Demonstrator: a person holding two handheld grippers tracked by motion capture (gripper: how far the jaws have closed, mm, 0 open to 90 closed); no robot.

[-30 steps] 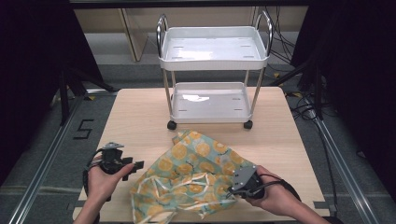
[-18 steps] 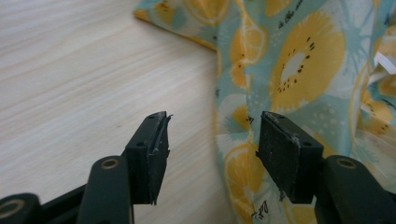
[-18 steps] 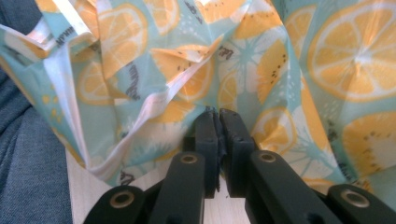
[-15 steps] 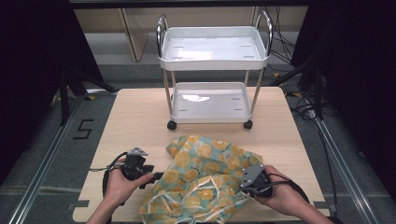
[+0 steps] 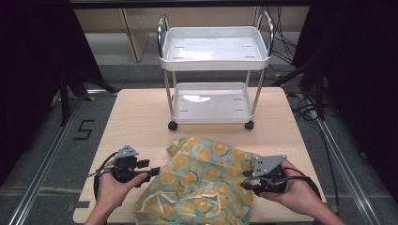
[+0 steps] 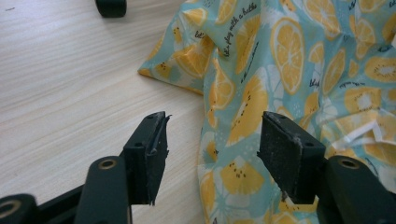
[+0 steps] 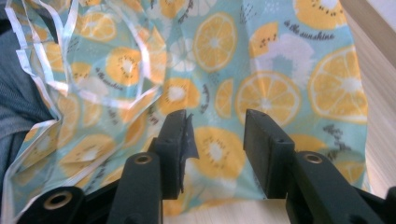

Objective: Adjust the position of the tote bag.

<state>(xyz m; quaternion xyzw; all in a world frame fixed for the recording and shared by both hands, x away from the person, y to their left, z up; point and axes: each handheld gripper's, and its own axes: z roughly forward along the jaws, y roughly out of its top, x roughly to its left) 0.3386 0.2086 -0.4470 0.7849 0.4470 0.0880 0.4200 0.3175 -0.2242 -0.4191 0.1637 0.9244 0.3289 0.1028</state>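
Fruit-print cloth (image 5: 206, 187) lies crumpled on the near half of the table (image 5: 141, 117), between both hands; its near edge hangs over the table's near edge. Long axis runs from the far-left corner near the cart (image 5: 213, 70) toward the near-right.

Left gripper (image 5: 152, 172): jaws parted, nothing pinched. The cloth's left edge sits just right of it; in the left gripper view that edge crosses the gap between the pads (image 6: 289, 154) without contact.

Right gripper (image 5: 244, 186): jaws have just been opening, now parted; the cloth (image 7: 261, 70) lies beyond and under them, unpinched.

Judgement: both hands are equally close. The left edge faces the left gripper, so a short move right would take it.
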